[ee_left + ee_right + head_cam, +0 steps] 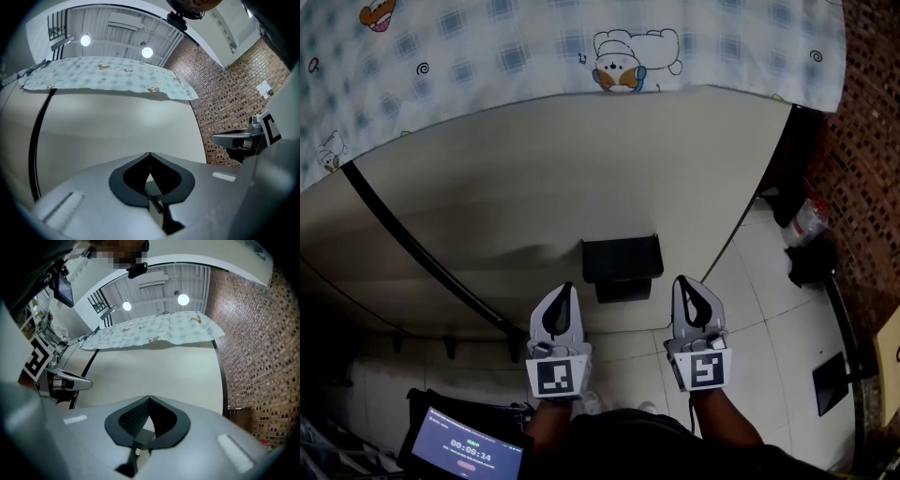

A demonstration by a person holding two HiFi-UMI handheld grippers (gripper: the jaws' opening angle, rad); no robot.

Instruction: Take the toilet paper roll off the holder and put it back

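A black box-shaped holder (622, 265) is fixed to a cream panel (581, 169) just ahead of both grippers. I see no paper roll on it or in any view. My left gripper (565, 286) points at the panel just left of the holder, jaws shut and empty. My right gripper (684, 281) points up just right of the holder, also shut and empty. In the left gripper view the closed tips (149, 153) face the bare panel, with the right gripper (236, 140) at the side. The right gripper view shows its closed tips (149, 397) and the left gripper (70, 379).
A patterned cloth (534, 47) hangs over the panel's top edge. A black strip (412, 248) runs diagonally down the panel. A brick wall (862, 141) stands at right, with dark items (811, 258) on the tiled floor below. A tablet screen (469, 450) sits at lower left.
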